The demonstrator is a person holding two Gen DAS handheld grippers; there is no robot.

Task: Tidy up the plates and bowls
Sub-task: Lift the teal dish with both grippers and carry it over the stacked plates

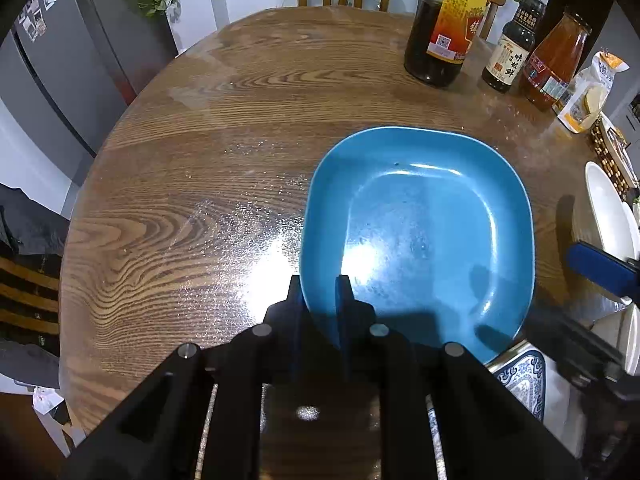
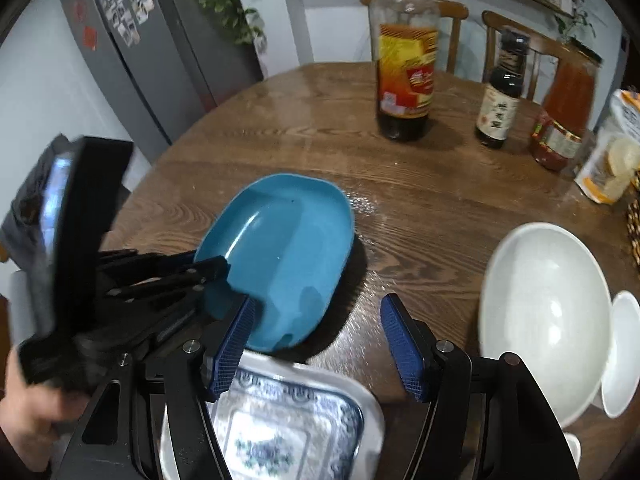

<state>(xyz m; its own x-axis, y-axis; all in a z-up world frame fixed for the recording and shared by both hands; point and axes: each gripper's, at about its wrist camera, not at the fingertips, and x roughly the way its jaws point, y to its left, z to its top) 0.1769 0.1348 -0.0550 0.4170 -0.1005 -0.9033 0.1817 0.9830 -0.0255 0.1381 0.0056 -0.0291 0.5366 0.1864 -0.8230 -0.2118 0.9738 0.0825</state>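
My left gripper (image 1: 320, 286) is shut on the near rim of a blue square plate (image 1: 420, 240) and holds it tilted above the round wooden table (image 1: 200, 160). In the right wrist view the blue plate (image 2: 280, 256) hangs above the table with its shadow beneath, held by the left gripper (image 2: 208, 276). My right gripper (image 2: 316, 344) is open and empty, above a white plate with a blue pattern (image 2: 280, 432). That patterned plate (image 1: 520, 380) also shows in the left wrist view. A large white bowl (image 2: 544, 312) sits to the right, with a small white dish (image 2: 624, 352) beside it.
Three sauce bottles stand at the back of the table: a tall dark one (image 2: 404, 60), a small dark one (image 2: 500, 104) and an orange one (image 2: 568, 120). A food bag (image 2: 612, 152) and a woven basket (image 2: 634, 216) are at the right edge. Chairs stand behind; a grey fridge (image 2: 132, 40) is left.
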